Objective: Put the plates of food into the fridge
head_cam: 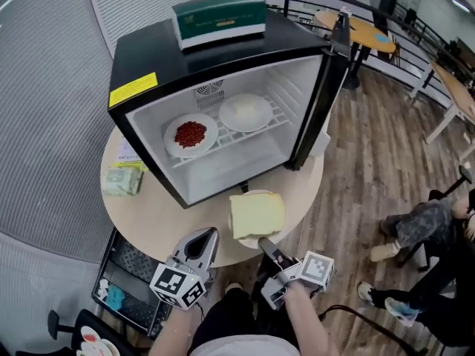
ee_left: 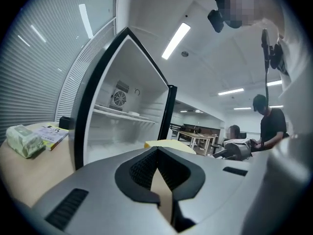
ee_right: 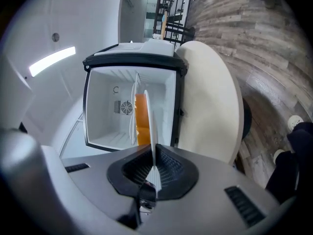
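Clamping the near rim of the plate (head_cam: 246,240), the right gripper (head_cam: 265,246) faces the open fridge (head_cam: 297,102), straight ahead and just beyond it.

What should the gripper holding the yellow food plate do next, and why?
Probably the right gripper, shut on the rim of the plate, should carry it forward into the bottom space of the open fridge. The plate is outside the fridge, by the near edge of the table, and the shelf already holds two plates.
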`<state>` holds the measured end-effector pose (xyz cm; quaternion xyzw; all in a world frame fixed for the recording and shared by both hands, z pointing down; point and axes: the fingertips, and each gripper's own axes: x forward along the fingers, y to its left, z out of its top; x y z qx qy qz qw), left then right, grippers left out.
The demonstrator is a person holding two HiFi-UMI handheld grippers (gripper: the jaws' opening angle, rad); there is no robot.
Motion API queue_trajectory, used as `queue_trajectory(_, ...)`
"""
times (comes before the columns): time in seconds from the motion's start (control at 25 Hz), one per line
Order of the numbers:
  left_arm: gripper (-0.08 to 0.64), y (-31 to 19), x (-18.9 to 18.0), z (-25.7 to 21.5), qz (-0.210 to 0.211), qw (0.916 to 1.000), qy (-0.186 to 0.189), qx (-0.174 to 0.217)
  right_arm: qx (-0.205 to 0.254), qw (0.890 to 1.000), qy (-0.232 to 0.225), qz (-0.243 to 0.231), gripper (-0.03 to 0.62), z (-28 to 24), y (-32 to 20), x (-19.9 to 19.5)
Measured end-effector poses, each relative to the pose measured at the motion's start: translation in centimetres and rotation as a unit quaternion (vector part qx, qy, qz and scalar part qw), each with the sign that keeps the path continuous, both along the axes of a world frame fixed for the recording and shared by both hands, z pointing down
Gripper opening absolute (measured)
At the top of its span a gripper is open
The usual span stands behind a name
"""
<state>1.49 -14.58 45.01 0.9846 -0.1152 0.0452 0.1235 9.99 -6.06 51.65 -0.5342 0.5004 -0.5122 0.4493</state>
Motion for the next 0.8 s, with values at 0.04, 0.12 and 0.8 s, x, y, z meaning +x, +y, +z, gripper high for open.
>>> queue_trajectory(0.04, 0.005, 0.3, 0.7, -0.1, 0.006, 1.0, -0.002, 0.004, 0.002, 1.0, 0.002, 0.005, 0.018, -0.2, 0.4, 0.7)
queue_trajectory(0.12, 0.005, 1.0, 1.8, -0.2, 0.017, 0.9998, -0.008, 0.007, 0.007, 1.0, 0.001, 0.018, 0.018, -0.6, 1.2, 1.7)
queue_trajectory(0.8, 0.005, -0.3, 7.7, 1.1, 0.028, 0.9989, -0.034, 0.018, 0.003, 1.0, -0.019, 0.013, 0.018, -0.1, -1.5, 7.2)
